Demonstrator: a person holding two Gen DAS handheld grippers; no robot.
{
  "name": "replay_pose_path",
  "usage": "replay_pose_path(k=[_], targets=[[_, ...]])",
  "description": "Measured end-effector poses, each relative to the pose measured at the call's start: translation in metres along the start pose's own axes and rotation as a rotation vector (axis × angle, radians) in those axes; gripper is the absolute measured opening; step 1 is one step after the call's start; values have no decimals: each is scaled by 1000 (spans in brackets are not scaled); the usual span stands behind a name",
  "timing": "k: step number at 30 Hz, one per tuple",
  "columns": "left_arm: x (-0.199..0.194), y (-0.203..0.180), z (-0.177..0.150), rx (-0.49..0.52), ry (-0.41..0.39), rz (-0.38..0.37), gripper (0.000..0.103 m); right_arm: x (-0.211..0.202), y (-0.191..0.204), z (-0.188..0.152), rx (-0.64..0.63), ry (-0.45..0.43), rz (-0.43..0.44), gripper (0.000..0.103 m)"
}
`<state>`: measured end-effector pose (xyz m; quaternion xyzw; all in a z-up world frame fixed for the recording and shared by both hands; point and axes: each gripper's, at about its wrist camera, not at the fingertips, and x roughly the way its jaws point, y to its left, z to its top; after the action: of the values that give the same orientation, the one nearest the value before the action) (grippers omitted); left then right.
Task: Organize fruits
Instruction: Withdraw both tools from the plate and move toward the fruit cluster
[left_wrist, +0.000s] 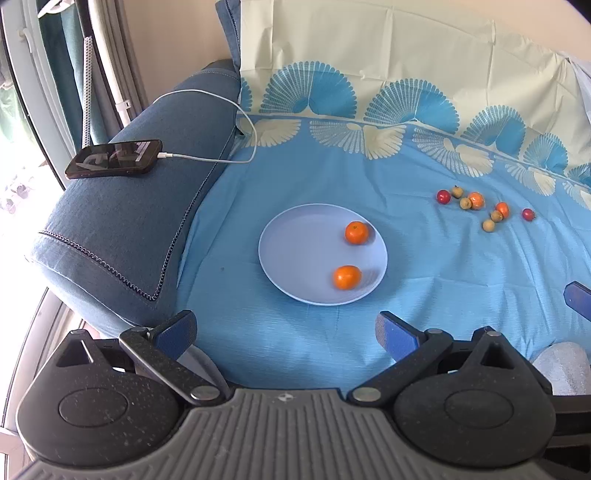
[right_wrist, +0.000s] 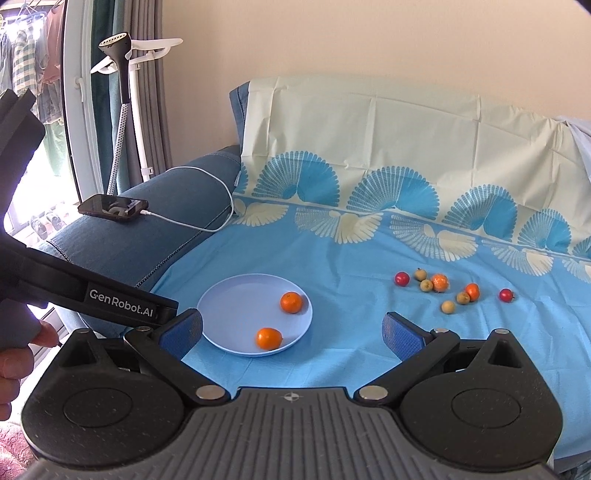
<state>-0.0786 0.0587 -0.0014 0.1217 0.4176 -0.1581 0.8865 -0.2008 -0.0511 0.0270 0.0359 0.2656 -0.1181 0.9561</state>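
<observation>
On pale blue plate (right_wrist: 221, 295): 2 tangerines (right_wrist: 291, 302). Both grippers, left (left_wrist: 286, 334) and right (right_wrist: 293, 334), spread, empty. Next tangerine (right_wrist: 472, 291) sat crowded; approach from above advised.

2 oranges (left_wrist: 352, 254) on pale-blue plate (left_wrist: 295, 251); small mixed fruits (left_wrist: 480, 206) loose on cloth, well apart to right.
</observation>
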Motion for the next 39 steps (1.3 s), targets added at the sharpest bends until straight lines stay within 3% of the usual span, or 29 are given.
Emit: replay_pose_path(k=[18,39], targets=[[21,-21,10,50,61,5,103,18,-16,-4,69,38,-7,102],[60,-97,41,158,120,-36,103,43,-90,-13,249,51,-105,102]])
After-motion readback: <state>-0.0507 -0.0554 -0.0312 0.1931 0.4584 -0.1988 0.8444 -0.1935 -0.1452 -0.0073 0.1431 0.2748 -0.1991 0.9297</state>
